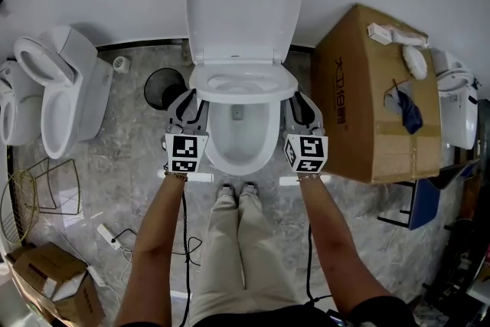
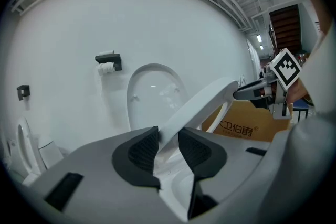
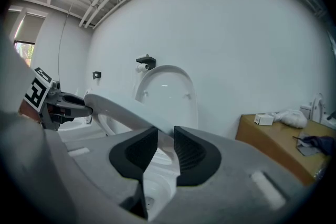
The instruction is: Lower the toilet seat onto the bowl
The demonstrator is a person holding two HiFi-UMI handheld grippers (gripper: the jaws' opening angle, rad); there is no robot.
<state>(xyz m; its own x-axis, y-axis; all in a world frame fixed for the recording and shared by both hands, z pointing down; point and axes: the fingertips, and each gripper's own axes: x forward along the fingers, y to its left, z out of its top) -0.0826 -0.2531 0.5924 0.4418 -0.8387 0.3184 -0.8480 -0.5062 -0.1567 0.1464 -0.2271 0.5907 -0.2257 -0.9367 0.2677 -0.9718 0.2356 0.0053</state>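
Observation:
A white toilet stands in the middle of the head view with its lid (image 1: 242, 0) upright against the wall. The toilet seat (image 1: 243, 84) hangs tilted partway down over the bowl (image 1: 239, 153). My left gripper (image 1: 193, 102) is shut on the seat's left rim and my right gripper (image 1: 301, 105) on its right rim. In the left gripper view the seat (image 2: 205, 105) runs up from between the pads of my left gripper (image 2: 168, 147). In the right gripper view the seat (image 3: 121, 113) is pinched by my right gripper (image 3: 165, 147).
A large cardboard box (image 1: 375, 96) stands close on the right of the toilet. A black bin (image 1: 162, 86) and a second toilet (image 1: 65, 88) are on the left. A wire rack (image 1: 46, 188) and a small box (image 1: 53, 279) lie at lower left. The person's feet (image 1: 236, 197) stand before the bowl.

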